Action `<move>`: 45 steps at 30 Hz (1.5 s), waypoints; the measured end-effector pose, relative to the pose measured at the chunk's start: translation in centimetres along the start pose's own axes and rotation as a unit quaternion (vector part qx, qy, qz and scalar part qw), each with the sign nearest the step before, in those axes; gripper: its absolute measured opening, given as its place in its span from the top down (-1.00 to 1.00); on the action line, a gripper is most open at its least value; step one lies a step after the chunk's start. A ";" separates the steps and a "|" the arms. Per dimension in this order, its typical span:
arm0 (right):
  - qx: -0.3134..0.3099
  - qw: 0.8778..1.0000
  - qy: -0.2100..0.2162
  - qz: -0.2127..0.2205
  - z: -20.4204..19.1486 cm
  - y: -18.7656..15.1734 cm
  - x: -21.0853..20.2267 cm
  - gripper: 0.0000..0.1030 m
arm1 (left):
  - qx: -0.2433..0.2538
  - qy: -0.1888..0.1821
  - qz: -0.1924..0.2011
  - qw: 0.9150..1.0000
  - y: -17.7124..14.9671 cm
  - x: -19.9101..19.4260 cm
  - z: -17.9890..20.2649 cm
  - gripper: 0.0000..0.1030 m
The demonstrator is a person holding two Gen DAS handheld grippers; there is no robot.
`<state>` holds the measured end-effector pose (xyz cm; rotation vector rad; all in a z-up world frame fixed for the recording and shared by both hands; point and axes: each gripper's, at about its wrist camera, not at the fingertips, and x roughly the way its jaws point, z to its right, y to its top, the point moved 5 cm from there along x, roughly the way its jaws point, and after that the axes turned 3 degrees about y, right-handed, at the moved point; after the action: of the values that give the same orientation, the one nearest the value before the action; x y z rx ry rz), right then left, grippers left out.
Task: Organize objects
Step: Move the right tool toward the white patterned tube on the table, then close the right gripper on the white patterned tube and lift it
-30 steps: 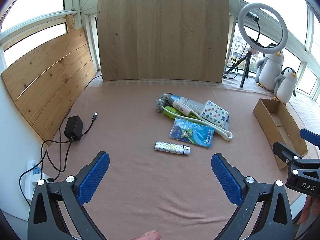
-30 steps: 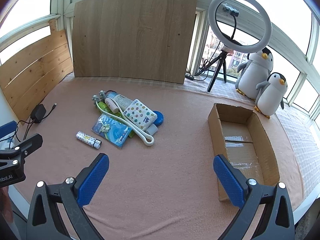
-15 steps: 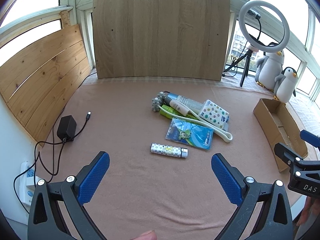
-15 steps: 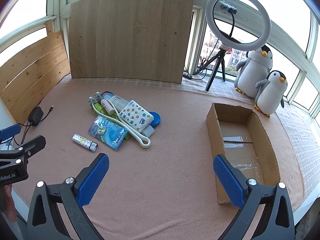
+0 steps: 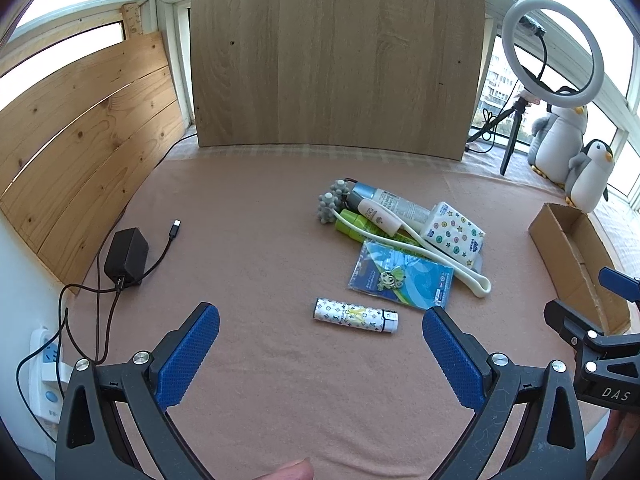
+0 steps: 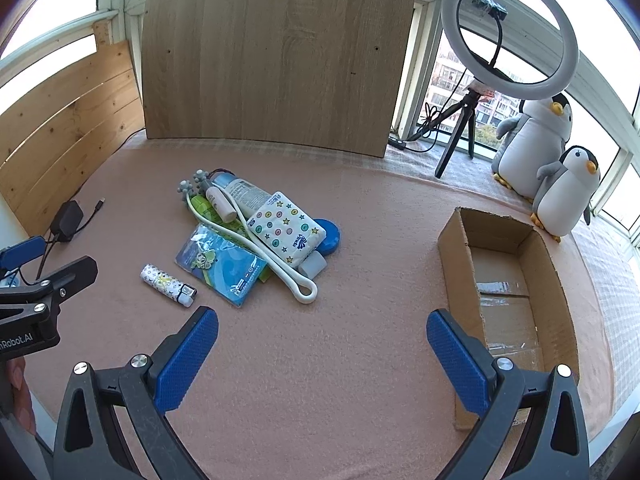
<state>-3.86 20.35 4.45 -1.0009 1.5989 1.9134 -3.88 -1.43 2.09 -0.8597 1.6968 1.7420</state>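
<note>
A heap of small items lies mid-table: a star-patterned tissue pack [image 6: 286, 229], a blue card packet [image 6: 221, 264], a white loop strap [image 6: 280, 268], tubes [image 6: 244, 194] and a grey massager [image 6: 192, 186]. A patterned lighter [image 5: 355, 315] lies alone in front of the heap. An open cardboard box [image 6: 508, 296] stands to the right. My left gripper [image 5: 320, 330] hovers open just short of the lighter. My right gripper [image 6: 322, 334] is open above bare cloth between heap and box. Both hold nothing.
A black charger [image 5: 126, 257] with its cable lies at the left beside a power strip [image 5: 46, 376]. Wooden boards [image 5: 336, 56] wall the back and left. A ring light [image 6: 510, 32] on a tripod and two plush penguins [image 6: 566, 192] stand at the back right.
Both grippers have drifted forward toward the items; the heap and lighter sit closer and larger in view. Nothing was grasped or moved on the table.
</note>
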 end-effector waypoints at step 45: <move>-0.135 0.983 0.114 -0.047 -7.8 -0.8 7.5 -1.00 | -0.026 0.035 -0.007 0.999 -1.6 1.8 -6.7 -1.00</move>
<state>-6.17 12.15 -2.26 -1.4271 1.4025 2.0468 -3.41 -8.10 -0.28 -0.9637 1.6916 1.7739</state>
